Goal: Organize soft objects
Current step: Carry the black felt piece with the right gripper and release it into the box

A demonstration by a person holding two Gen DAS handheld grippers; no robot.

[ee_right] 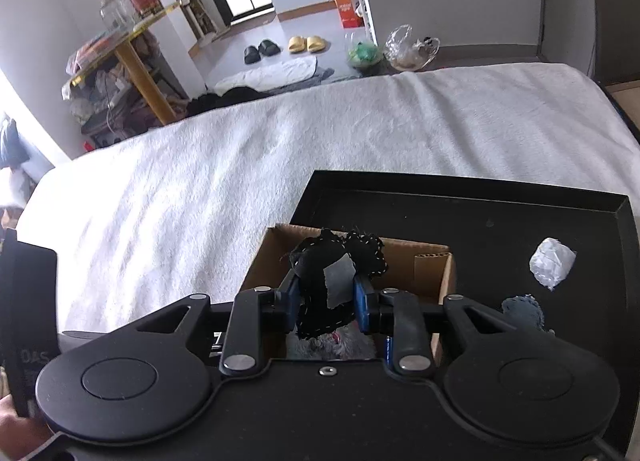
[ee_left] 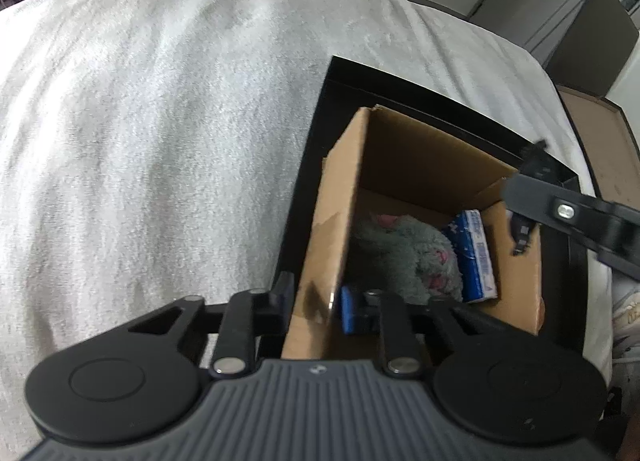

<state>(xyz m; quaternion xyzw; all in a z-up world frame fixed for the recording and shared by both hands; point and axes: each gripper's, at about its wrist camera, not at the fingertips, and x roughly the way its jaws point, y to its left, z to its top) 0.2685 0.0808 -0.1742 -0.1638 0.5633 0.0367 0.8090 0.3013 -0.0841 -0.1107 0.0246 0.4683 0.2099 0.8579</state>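
A brown cardboard box [ee_left: 404, 165] stands on a black tray [ee_left: 344, 81] on a white-covered bed. My left gripper [ee_left: 316, 301] is shut on the box's left wall. Inside lie a grey-green plush toy [ee_left: 404, 249] and a blue-and-white packet [ee_left: 476, 253]. My right gripper [ee_right: 326, 293] is shut on a black stitched fabric toy [ee_right: 332, 261] with a grey patch, held over the box [ee_right: 408, 265]. The right gripper also shows in the left wrist view [ee_left: 524, 197] above the box's right side.
On the tray [ee_right: 460, 213] to the right of the box lie a crumpled white wad [ee_right: 552, 263] and a small blue-grey fabric piece [ee_right: 524, 309]. The white bed cover [ee_right: 240, 165] spreads left and beyond. A shelf, slippers and bags stand on the floor past the bed.
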